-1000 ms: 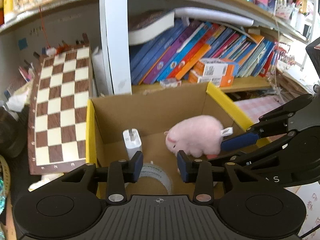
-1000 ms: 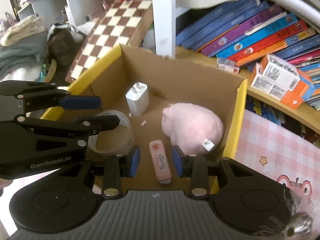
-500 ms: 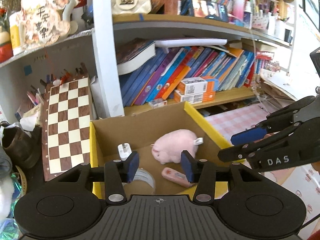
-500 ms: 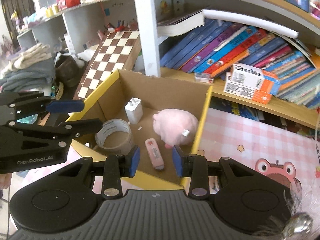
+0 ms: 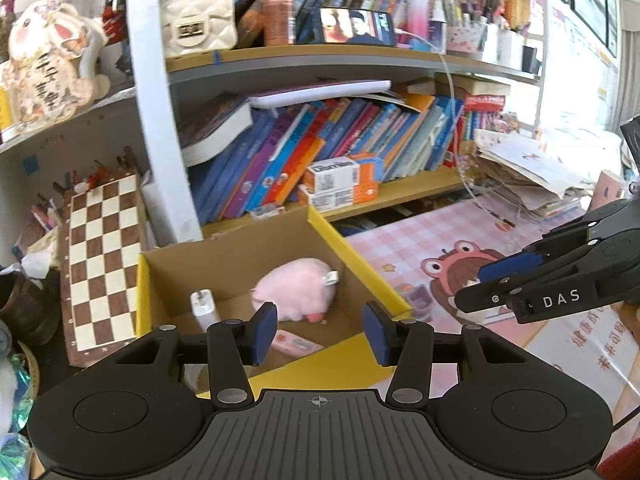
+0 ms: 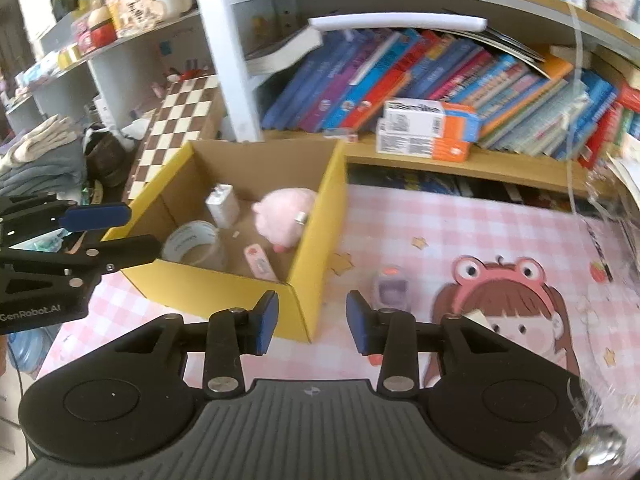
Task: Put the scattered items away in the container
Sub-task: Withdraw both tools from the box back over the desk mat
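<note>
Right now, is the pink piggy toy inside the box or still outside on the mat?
Inside. The pink piggy toy lies on the floor of the cardboard box, enclosed by its yellow-edged walls, beside the white charger.

The desk shows a pink checked cover with scattered stars and a cartoon girl in a frog hat printed on it. Sitting on it at the left is the yellow-edged cardboard box, open at the top. Just right of the box's near corner lies a small pale purple item, blurred, resting on the cover apart from the box wall. Papers pile up at the desk's far right edge.
</note>
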The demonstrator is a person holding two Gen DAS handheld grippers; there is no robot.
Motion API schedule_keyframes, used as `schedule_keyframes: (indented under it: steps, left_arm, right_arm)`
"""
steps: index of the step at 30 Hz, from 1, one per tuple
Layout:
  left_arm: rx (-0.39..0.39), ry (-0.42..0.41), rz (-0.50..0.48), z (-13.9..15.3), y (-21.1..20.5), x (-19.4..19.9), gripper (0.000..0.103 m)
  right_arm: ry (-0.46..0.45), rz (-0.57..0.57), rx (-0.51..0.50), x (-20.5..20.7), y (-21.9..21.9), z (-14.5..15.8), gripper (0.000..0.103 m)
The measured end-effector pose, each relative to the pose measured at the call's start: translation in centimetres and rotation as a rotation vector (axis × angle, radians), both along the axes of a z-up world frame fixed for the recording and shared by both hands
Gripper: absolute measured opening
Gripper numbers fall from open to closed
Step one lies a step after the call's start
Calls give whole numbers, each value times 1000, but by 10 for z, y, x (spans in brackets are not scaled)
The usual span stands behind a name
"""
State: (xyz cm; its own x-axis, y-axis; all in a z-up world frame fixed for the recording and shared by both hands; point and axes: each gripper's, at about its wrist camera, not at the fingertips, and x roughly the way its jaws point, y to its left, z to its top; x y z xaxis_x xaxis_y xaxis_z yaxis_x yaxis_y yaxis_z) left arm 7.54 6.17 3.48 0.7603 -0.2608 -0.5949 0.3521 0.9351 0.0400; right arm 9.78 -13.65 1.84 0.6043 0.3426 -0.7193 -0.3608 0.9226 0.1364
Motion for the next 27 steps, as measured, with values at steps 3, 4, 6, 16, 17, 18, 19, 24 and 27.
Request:
schedule_keyframes:
  steps: [3,4,6,16,17,18,19,24,27]
  left_arm:
    - [-1,8,-22,-1,-9,-3,49]
    - [1,11,-28,-2,-12,-4,50]
    - [5,17,-38,-4,-18,-6,50]
    - [8,25,-76,-7,-50,-13,53]
    - [9,27,-79,-8,-53,-14,53]
    - [11,29,-81,-9,-56,-15,54]
    - [13,32,-83,-10,-59,-15,56]
    - [26,37,-88,-15,-74,-18,65]
    - [39,43,-90,-18,-83,-19,68]
  right_arm:
    - [5,-24,5,-6,-13,-2,37]
    - [6,-32,7,-8,-17,-2,37]
    - [9,-48,11,-12,-26,-3,37]
    - [24,-111,25,-27,-65,-10,37]
    - [26,-116,27,-28,-68,-11,37]
    - [27,-120,28,-29,-72,-12,37]
    - [29,-123,29,-30,-75,-13,37]
    - [40,-139,26,-33,-88,-19,38]
    - [48,-149,23,-35,-97,-23,40]
